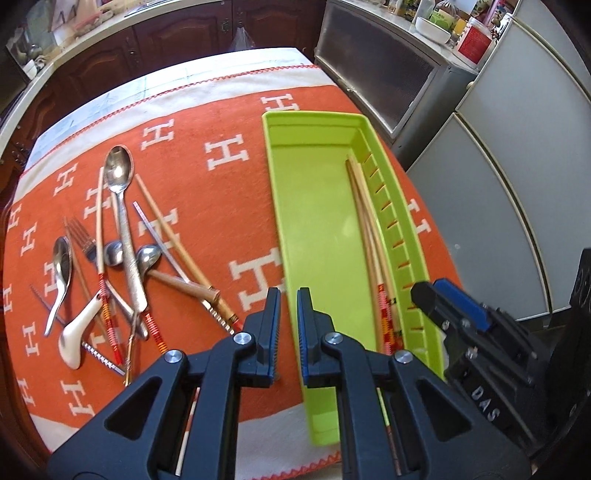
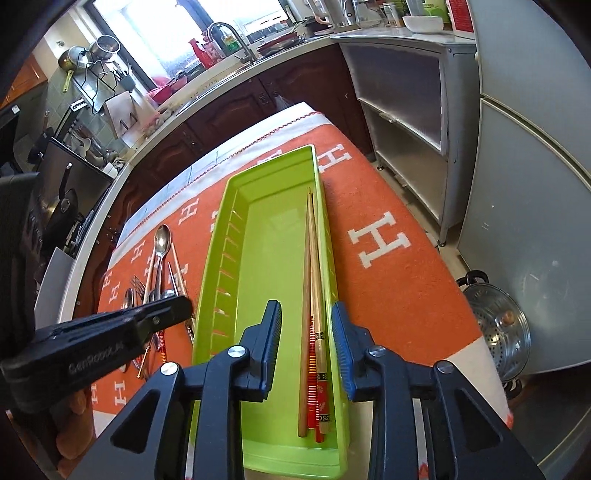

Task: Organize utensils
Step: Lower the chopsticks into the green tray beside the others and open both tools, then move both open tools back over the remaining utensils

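Both tools hang over the green tray (image 2: 221, 258): the left tool (image 1: 289, 325) has its fingers nearly together and empty, the right tool (image 2: 306, 332) stands apart above the chopsticks (image 2: 312, 295) lying along the tray's right wall. Spoons (image 1: 118, 173) and a fork (image 1: 79, 232) lie heaped on the orange cloth (image 1: 221, 206) covering the counter.

It was a home kitchen: a sink tap (image 2: 225, 31) stood under the window (image 2: 177, 26), pots (image 2: 105, 46) hung left of it, dark wooden cabinets (image 2: 221, 110) ran below, and a fridge (image 2: 535, 184) stood right.
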The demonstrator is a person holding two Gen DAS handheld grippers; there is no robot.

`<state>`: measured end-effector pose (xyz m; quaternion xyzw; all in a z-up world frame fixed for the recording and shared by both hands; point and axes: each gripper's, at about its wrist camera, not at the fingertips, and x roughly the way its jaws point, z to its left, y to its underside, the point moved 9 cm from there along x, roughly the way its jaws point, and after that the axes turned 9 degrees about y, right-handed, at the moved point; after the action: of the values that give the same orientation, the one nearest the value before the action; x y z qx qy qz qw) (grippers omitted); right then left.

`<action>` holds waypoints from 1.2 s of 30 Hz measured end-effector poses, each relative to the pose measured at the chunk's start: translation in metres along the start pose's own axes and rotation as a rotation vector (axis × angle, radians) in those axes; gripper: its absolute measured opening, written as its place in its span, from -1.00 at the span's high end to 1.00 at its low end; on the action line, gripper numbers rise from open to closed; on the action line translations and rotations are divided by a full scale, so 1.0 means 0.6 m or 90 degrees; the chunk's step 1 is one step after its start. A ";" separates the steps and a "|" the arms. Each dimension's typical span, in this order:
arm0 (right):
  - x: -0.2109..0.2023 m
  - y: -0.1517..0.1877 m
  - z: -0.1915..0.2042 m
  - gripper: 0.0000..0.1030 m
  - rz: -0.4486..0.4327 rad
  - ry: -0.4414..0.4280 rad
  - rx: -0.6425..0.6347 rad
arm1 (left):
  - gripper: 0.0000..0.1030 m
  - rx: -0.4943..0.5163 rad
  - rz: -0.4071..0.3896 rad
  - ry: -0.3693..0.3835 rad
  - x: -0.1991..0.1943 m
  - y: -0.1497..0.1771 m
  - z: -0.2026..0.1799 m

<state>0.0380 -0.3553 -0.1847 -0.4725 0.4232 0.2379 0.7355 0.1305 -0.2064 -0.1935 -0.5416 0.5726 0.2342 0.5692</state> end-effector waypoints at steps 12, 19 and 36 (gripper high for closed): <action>-0.007 0.004 0.026 0.43 -0.009 0.012 -0.019 | 0.87 -0.003 -0.019 -0.035 -0.042 0.032 0.037; -0.031 0.009 0.058 0.34 -0.027 0.001 -0.044 | 0.87 -0.018 -0.038 -0.040 -0.068 0.045 0.066; -0.016 0.040 0.194 0.34 0.006 -0.023 -0.163 | 0.87 -0.125 -0.095 -0.064 -0.149 0.107 0.239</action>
<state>0.0610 -0.2401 -0.1656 -0.5565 0.3781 0.3019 0.6755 0.1100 -0.0283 -0.1694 -0.6233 0.4756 0.2727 0.5577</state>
